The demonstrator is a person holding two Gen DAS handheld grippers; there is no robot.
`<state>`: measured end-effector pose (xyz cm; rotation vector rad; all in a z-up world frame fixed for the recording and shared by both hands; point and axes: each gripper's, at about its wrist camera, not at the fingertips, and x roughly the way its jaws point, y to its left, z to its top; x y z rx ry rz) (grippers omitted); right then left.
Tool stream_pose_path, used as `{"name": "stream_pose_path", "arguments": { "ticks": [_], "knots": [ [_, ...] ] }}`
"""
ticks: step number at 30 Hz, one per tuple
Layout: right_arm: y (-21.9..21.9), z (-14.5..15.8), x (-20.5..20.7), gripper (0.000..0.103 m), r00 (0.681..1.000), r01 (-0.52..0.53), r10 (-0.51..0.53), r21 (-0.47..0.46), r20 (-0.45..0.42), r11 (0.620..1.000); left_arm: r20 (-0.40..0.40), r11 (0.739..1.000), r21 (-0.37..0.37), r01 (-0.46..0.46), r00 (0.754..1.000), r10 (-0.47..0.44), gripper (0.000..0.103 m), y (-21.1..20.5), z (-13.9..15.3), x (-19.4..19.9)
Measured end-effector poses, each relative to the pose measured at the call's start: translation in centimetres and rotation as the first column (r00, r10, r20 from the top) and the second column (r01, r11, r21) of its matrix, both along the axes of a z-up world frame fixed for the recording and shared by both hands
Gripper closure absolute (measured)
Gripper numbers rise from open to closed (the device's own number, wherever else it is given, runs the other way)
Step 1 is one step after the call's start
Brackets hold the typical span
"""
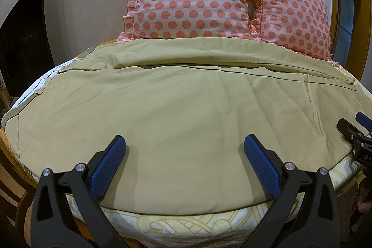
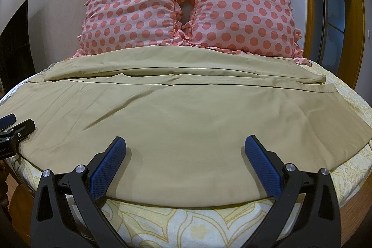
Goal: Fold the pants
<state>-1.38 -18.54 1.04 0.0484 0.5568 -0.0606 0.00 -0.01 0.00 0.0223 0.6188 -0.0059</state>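
Khaki pants [image 1: 186,104] lie spread flat across the bed, waistband at the left, legs running to the right; they also show in the right wrist view [image 2: 186,113]. The far leg lies behind the near leg. My left gripper [image 1: 184,143] is open, its blue pads above the near edge of the pants, nothing between them. My right gripper [image 2: 185,144] is open too, over the near edge further right. Each gripper shows at the side of the other's view: the right one [image 1: 355,129], the left one [image 2: 16,124].
Two pink polka-dot pillows [image 2: 186,8] stand at the head of the bed, just behind the pants. The bed sheet [image 2: 186,222] is white with a yellow pattern. A dark screen [image 1: 23,38] stands at the left. A wooden frame [image 2: 355,15] is at the right.
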Motion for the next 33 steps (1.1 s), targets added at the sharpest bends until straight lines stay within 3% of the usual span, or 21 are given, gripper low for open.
{"name": "stream_pose_path", "arguments": {
  "ticks": [33],
  "knots": [
    [0.00,-0.31,-0.13,0.001,1.000,-0.004,0.004,0.001,0.013,1.000,0.003,1.000,0.001,0.004,1.000,-0.004,0.002,0.01,0.03,0.01]
  ]
}}
